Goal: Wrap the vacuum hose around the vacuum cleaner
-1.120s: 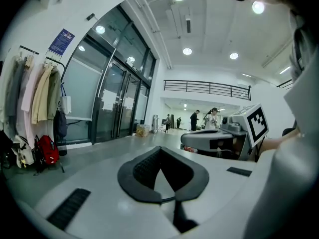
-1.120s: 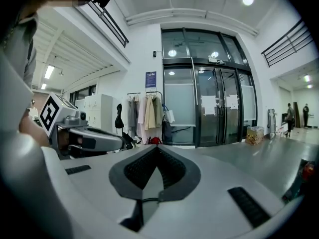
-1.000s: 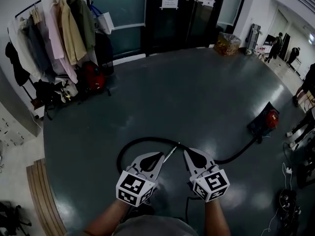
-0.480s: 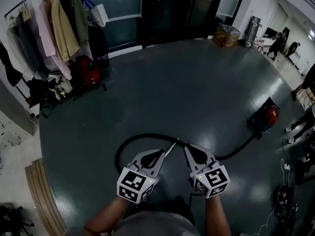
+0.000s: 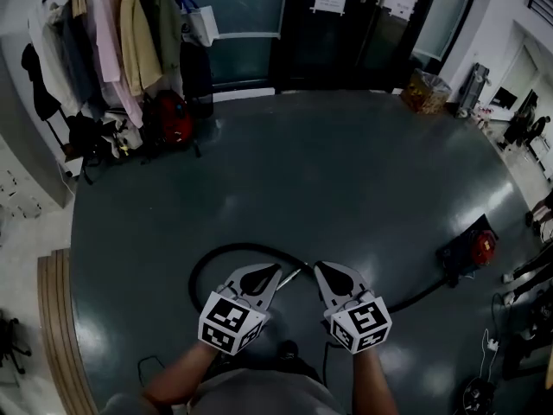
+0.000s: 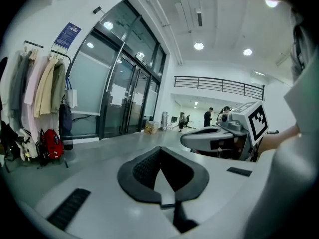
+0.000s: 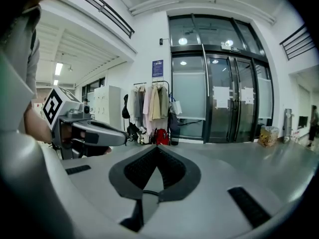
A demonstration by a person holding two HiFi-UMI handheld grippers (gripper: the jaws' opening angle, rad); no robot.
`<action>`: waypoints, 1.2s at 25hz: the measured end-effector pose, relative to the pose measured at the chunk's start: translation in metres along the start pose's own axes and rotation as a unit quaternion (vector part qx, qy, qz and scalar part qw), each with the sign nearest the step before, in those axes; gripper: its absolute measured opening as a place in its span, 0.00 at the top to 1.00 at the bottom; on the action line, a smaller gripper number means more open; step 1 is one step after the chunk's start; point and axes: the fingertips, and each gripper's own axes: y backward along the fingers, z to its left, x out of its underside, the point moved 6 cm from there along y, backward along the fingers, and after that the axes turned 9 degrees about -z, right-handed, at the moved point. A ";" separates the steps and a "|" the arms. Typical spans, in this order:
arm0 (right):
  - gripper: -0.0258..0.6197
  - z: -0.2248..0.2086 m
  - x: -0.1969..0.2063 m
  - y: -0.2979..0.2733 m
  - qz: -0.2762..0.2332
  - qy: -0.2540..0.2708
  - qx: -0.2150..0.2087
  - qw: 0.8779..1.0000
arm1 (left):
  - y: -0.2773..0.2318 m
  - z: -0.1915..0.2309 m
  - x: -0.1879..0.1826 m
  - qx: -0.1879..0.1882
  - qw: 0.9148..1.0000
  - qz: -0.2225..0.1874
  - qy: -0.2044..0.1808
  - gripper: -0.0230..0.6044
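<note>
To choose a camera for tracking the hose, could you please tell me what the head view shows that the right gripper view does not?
Only the head view: the black vacuum hose curving across the floor toward the red vacuum cleaner.
Only the right gripper view: the right gripper seen close, its fingers shut with nothing between them, plus white lockers and a blue wall sign.
Both: the left gripper, the coat rack, the red bag and the glass doors.
</note>
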 end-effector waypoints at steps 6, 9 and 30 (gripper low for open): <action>0.96 -0.040 0.006 0.005 -0.006 0.005 -0.049 0.999 | -0.024 -0.025 0.000 -0.048 0.999 -0.004 -0.011 0.95; 0.96 -0.050 0.007 0.003 -0.006 0.015 -0.076 0.997 | -0.028 -0.035 -0.004 -0.058 0.998 -0.002 -0.025 0.95; 0.96 -0.046 0.103 -0.075 0.038 0.087 -0.207 0.974 | -0.062 0.042 0.082 -0.027 0.995 0.088 -0.031 0.95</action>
